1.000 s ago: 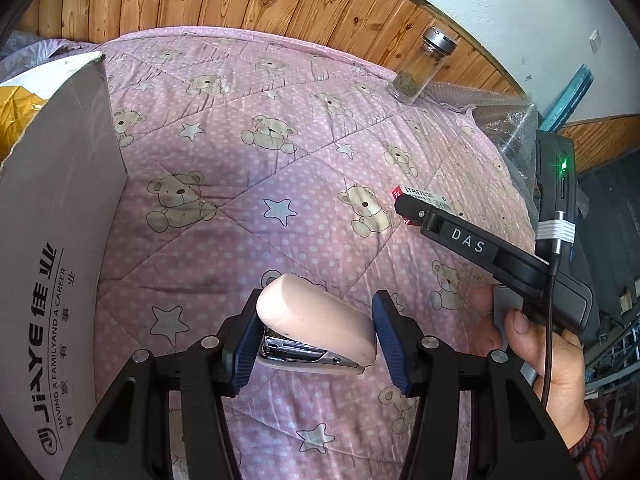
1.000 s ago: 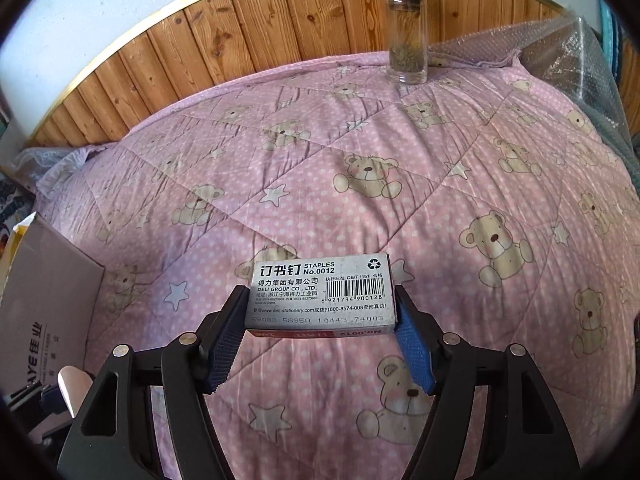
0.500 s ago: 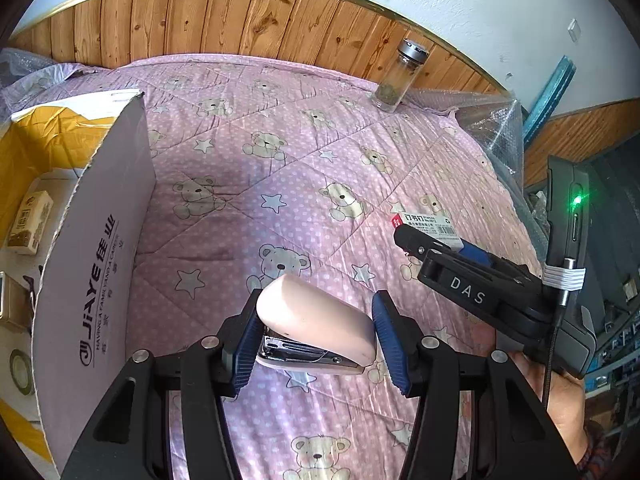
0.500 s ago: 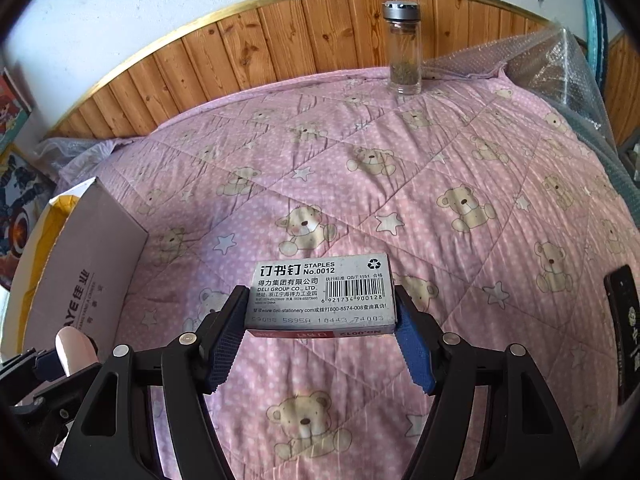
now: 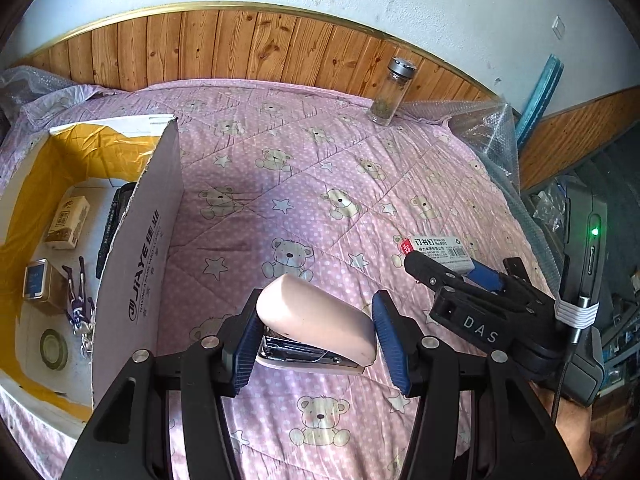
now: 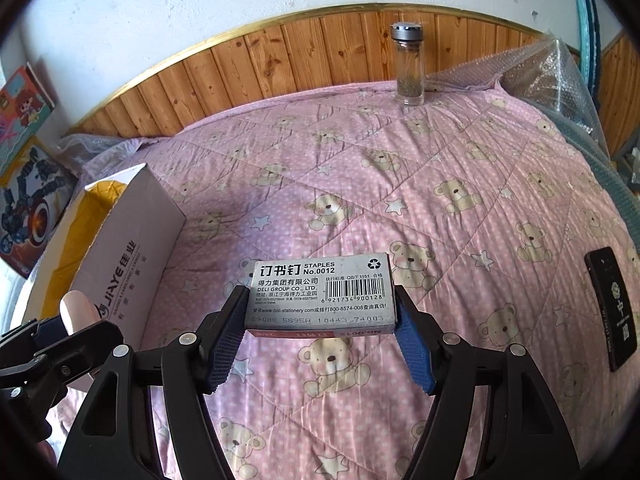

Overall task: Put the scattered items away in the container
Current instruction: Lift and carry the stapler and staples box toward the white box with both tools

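Rounded glossy pink stapler (image 5: 316, 320) clamped; flat cardboard staples box (image 6: 322, 294) clamped.

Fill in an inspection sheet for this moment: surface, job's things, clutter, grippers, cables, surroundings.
Surface: pink bear-print quilt.
Job's things: open cardboard box at the left with small items inside; dark booklet lying on the quilt.
Clutter: glass jar upright at the far edge.
Grippers: left gripper shut on pink stapler; right gripper shut on staples box.
Cables: black cable on the right gripper.
Surroundings: wood-panelled wall, bubble wrap.

The cardboard box (image 5: 136, 264) wall hides part of a dark item (image 5: 114, 220) inside.
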Demonstrator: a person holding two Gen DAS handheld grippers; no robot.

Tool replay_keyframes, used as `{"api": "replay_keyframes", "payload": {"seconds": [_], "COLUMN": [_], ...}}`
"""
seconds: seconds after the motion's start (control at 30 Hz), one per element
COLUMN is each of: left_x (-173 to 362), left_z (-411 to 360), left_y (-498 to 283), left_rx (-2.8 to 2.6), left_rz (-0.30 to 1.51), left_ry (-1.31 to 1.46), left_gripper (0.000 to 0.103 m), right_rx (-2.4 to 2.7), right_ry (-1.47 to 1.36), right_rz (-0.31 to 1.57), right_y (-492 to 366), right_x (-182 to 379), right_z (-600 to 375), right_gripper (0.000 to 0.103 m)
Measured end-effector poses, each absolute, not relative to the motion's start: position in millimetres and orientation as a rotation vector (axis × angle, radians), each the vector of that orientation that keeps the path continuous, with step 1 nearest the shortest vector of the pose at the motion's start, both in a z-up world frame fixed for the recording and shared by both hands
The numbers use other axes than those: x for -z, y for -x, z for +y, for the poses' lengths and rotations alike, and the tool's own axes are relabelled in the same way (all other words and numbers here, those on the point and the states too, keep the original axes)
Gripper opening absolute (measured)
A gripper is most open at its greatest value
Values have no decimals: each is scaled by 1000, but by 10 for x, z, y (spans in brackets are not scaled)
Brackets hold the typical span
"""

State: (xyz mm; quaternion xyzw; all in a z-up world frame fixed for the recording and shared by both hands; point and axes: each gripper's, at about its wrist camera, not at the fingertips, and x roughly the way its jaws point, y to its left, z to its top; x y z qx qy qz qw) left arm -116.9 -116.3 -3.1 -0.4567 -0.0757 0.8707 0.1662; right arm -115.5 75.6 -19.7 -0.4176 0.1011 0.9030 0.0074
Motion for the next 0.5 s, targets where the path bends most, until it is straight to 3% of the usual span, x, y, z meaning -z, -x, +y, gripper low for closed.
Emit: {"api": "replay_keyframes", "payload": {"seconds": [0.5], "left_x": [-210], "left_z": [-1215], "left_y": [807], "left_rx": [-2501], "left_rz": [-205], "left_ry": [1222], "left_gripper": [55], "right_rx": [-2885], "right_ry": [1269], "right_rz": [278], "right_y": [721], "right_x": [-41], "right_z": [500], "right_gripper": [72]}}
